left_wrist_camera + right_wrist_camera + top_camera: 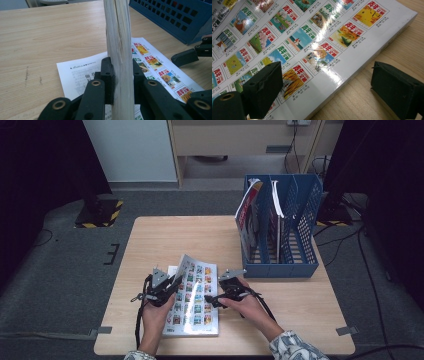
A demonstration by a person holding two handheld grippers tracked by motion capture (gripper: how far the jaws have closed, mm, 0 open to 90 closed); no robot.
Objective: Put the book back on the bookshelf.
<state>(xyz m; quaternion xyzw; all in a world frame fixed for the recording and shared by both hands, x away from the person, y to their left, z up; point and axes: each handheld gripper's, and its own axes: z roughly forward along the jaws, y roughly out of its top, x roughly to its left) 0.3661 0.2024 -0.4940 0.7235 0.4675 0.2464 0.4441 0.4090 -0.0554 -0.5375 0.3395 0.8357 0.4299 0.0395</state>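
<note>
**Lifting a thick sheaf of magazine pages**

Pale wood table (150, 240) is carrying a magazine (197, 312) that is lying flat near my edge, with a blue file rack (300, 225) standing to its right. My left fingers (120, 77) are clamping a raised sheaf of pages (117, 37), holding it upright. My right fingers (324, 87) are hanging wide apart, straddling the magazine's edge and gripping nothing. Pulling harder could be tearing pages at the spine, I judge, or dragging the unpinned magazine across the wood.
</note>
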